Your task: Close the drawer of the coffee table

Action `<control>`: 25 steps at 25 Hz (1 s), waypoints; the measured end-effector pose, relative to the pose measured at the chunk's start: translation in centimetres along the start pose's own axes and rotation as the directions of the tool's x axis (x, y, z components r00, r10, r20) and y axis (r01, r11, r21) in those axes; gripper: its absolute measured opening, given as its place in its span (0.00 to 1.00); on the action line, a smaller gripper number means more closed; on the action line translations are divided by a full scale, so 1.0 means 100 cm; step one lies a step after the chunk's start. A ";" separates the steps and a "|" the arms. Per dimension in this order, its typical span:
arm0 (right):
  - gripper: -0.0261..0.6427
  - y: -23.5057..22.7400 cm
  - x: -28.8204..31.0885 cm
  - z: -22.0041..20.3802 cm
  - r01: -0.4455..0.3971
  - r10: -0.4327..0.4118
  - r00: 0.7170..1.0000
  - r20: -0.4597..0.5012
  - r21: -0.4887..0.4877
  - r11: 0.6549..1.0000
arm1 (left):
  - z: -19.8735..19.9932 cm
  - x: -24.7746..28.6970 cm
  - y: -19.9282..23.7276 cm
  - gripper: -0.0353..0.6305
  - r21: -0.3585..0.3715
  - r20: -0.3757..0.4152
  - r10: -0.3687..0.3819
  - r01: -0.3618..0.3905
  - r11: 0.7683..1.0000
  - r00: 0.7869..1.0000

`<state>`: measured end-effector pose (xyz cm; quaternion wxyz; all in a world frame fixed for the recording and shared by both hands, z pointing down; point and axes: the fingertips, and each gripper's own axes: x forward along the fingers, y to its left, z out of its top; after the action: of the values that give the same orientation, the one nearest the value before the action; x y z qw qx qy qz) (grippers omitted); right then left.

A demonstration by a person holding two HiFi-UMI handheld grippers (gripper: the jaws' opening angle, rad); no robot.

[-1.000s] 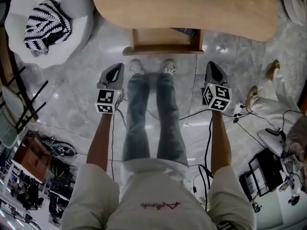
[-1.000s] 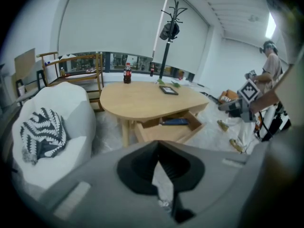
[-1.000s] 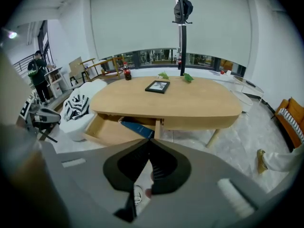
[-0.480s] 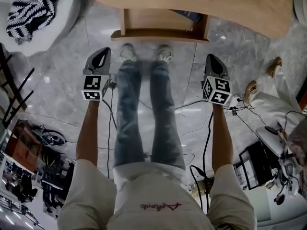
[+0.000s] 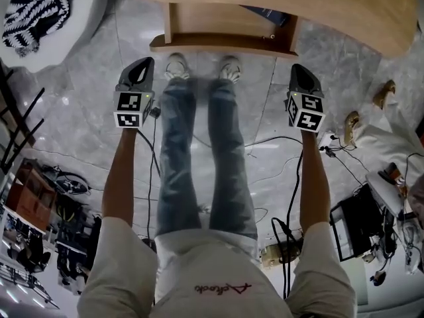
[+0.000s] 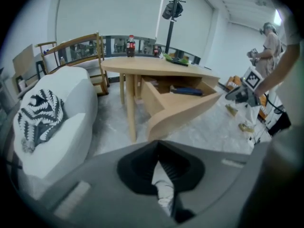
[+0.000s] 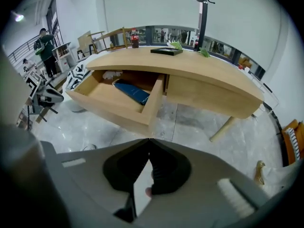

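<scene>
The wooden coffee table (image 5: 278,8) runs across the top of the head view. Its drawer (image 5: 222,42) stands pulled out toward me, with a dark blue book (image 7: 133,92) lying inside. My left gripper (image 5: 143,65) hangs shut and empty off the drawer's left corner, short of its front panel. My right gripper (image 5: 298,69) is shut and empty just off the right corner. In the left gripper view the drawer (image 6: 179,107) sits ahead and to the right of the closed tips (image 6: 158,142). The right gripper view looks over the closed tips (image 7: 149,139) at the drawer (image 7: 111,107).
A white armchair (image 5: 79,18) with a black-and-white striped cushion (image 5: 30,8) stands left of the table. My legs and shoes (image 5: 202,68) are right before the drawer. Cables (image 5: 265,144), shoes (image 5: 383,95) and equipment (image 5: 361,220) lie to the right. A bottle (image 6: 130,44) stands on the table.
Both grippers have sunk lower beside my legs, still shut. The table and open drawer have slid up toward the top edge of the head view. The drawer itself has not moved.
</scene>
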<state>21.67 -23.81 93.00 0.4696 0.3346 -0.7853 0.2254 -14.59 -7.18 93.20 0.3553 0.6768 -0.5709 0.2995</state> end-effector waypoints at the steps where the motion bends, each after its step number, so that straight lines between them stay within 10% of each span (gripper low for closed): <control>1: 0.05 -0.002 0.004 -0.001 0.005 -0.005 1.000 0.000 0.008 1.000 | -0.002 0.004 -0.001 0.06 -0.003 -0.001 -0.001 0.001 1.000 1.000; 9: 0.23 -0.001 0.033 -0.003 -0.005 0.005 1.000 -0.005 -0.054 0.999 | -0.009 0.033 0.005 0.23 -0.034 0.005 0.014 -0.014 0.999 1.000; 25: 0.22 0.003 0.059 0.008 -0.007 0.002 0.999 -0.033 -0.150 0.989 | -0.001 0.062 0.014 0.31 -0.009 0.008 0.048 -0.048 0.999 0.999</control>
<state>19.07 -25.97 97.85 0.5058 0.2928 -0.7929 0.1724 -14.96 -10.72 98.43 0.3485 0.6626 -0.5897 0.3029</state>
